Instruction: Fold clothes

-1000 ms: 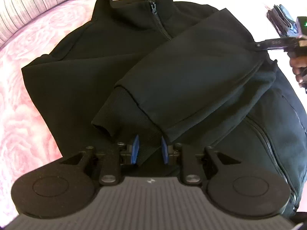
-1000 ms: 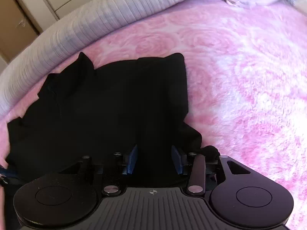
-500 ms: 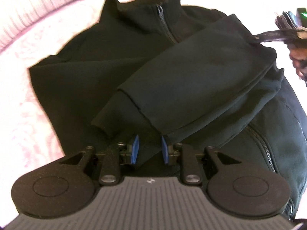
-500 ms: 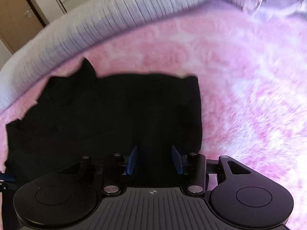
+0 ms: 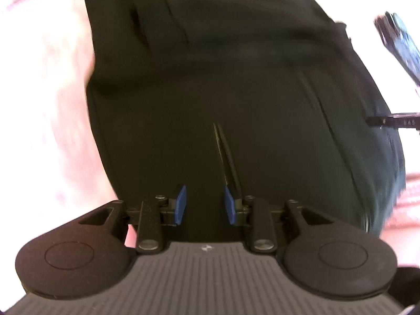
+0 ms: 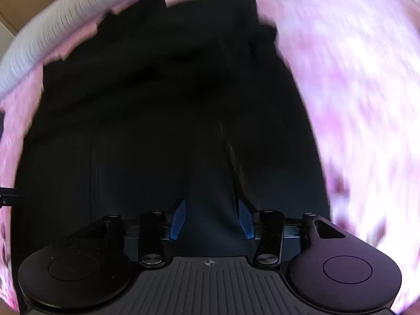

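A bedroom at home — there's a bed with a pink rose-patterned blanket (image 6: pixel 362 110), a ribbed pale cover (image 6: pixel 52 34) along its edge — wooden cupboard doors (image 6: pixel 23 2) behind.

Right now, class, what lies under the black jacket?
A pink blanket shows around the black jacket and presumably runs beneath it. Whatever lies directly underneath, and any folded sleeves, are covered by the dark fabric.
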A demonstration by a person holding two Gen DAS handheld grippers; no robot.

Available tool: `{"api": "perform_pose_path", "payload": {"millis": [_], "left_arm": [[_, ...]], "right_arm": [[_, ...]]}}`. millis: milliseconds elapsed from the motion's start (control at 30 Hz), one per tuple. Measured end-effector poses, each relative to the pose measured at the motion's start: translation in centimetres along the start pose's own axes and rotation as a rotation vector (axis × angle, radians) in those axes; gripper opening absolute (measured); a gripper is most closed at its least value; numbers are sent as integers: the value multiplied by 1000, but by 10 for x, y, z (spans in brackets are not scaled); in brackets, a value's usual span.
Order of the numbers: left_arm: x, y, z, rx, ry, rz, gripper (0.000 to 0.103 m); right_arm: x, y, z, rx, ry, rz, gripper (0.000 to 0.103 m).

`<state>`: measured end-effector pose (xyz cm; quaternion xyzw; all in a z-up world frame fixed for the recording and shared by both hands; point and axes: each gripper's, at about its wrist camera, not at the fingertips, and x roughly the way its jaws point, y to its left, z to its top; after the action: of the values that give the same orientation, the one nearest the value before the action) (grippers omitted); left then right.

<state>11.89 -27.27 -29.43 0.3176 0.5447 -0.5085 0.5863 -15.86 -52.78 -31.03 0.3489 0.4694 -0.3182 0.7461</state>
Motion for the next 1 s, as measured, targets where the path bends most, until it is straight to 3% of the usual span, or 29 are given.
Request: {"api": "perform_pose_path", "payload": {"millis": [67, 200, 533, 667, 867, 1000], "left_arm": [[5, -6, -27, 17, 30, -7, 29], [-8, -11, -67, 60, -11, -38, 30], [-55, -20, -121, 102, -118, -104, 30], [-59, -30, -140, 140, -158, -100, 30], [-44, -63, -174, 272, -234, -42, 33], [-29, -93, -198, 394, -282, 34, 37]], "right_arm": [[-12, 6, -23, -10, -46, -10, 52], [-45, 25, -43, -5, -115, -91, 53], [-117, 70, -106, 9, -143, -165, 54], [-122, 76, -131, -38, -105, -159, 55], [-111, 54, -152, -166, -87, -92, 55], [-93, 50, -169, -424, -111, -41, 56]]}}
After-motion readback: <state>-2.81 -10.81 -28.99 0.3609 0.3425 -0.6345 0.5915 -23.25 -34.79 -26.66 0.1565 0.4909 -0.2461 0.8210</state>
